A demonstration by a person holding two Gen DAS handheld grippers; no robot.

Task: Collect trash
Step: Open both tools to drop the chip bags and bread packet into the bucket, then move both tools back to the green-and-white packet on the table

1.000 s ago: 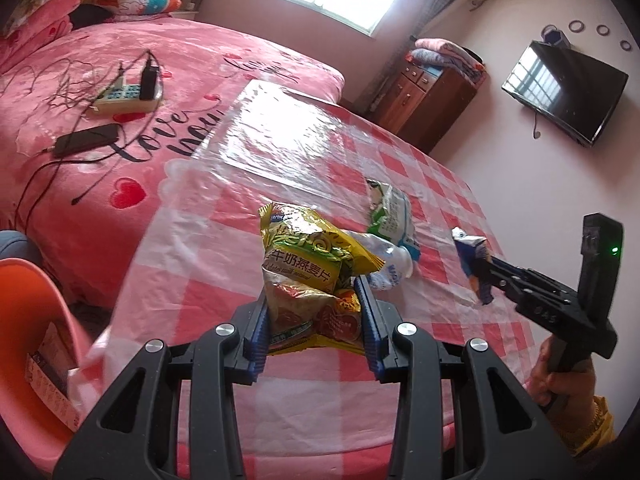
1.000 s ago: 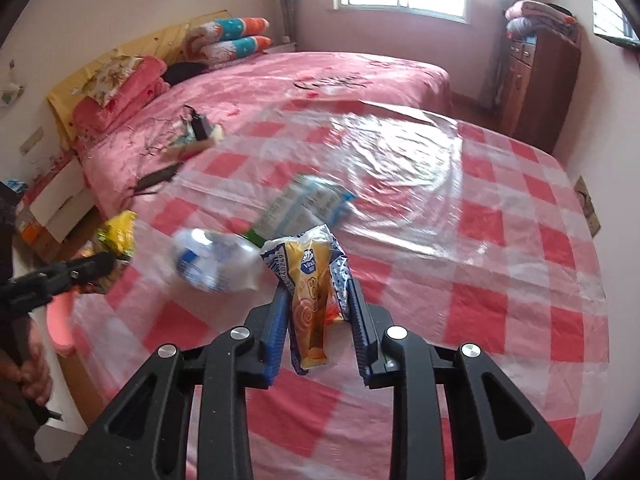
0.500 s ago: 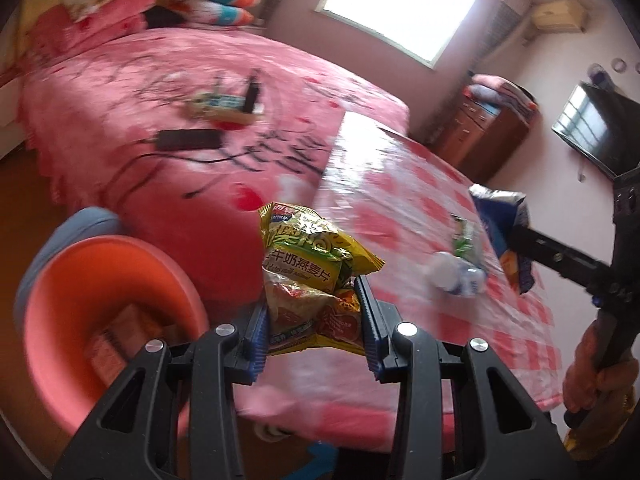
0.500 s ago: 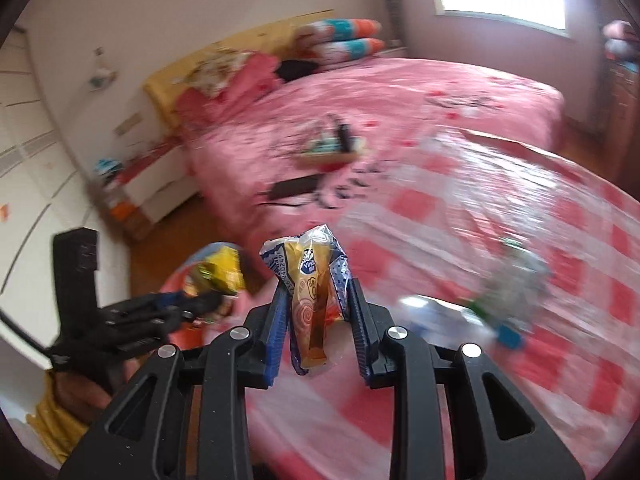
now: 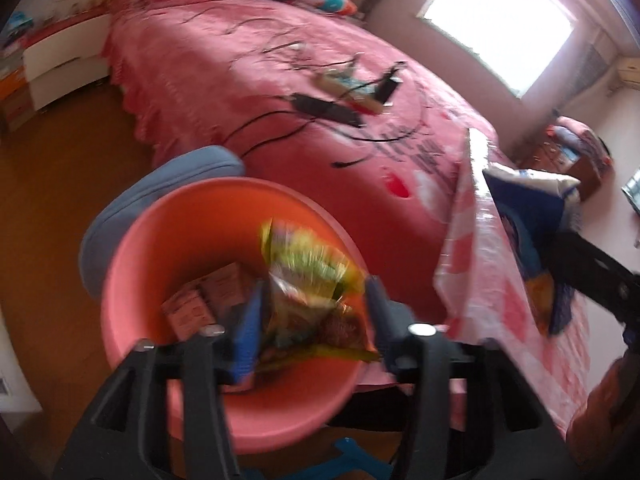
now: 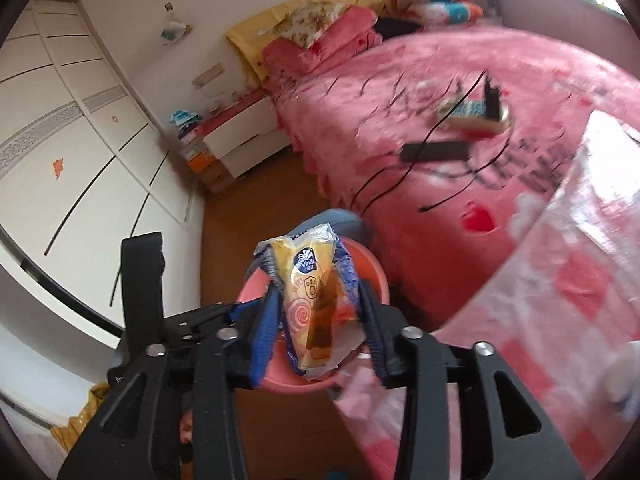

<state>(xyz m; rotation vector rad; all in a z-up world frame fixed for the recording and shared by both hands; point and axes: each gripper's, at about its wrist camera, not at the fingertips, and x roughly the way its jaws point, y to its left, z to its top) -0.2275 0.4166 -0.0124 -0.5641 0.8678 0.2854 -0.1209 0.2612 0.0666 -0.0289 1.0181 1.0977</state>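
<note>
An orange bin (image 5: pixel 208 236) stands on the floor beside the table, with pink cartons (image 5: pixel 208 296) inside. My left gripper (image 5: pixel 314 320) hangs over it, jaws opening. A blurred yellow-green snack bag (image 5: pixel 308 280) sits loose between its pads. My right gripper (image 6: pixel 318 320) is above the bin's rim (image 6: pixel 374 270), jaws opening too. A yellow and blue wrapper (image 6: pixel 310 300) stands loose between its pads. The right gripper (image 5: pixel 560 248) with that blue wrapper (image 5: pixel 528 220) shows at the right in the left wrist view. The left gripper (image 6: pixel 224 311) shows at the lower left in the right wrist view.
The table with a red-checked, plastic-covered cloth (image 5: pixel 500 288) borders the bin on the right. Behind it is a pink bed (image 5: pixel 280 80) with a power strip (image 6: pixel 472 114), a black adapter (image 6: pixel 434 152) and cables. A blue stool (image 5: pixel 160 196) touches the bin. White wardrobes (image 6: pixel 80 140) line the left wall.
Both grippers swung left off the table to above the orange bin. Their jaws have spread, and the snack bag and the wrapper now sit loose between the pads.
</note>
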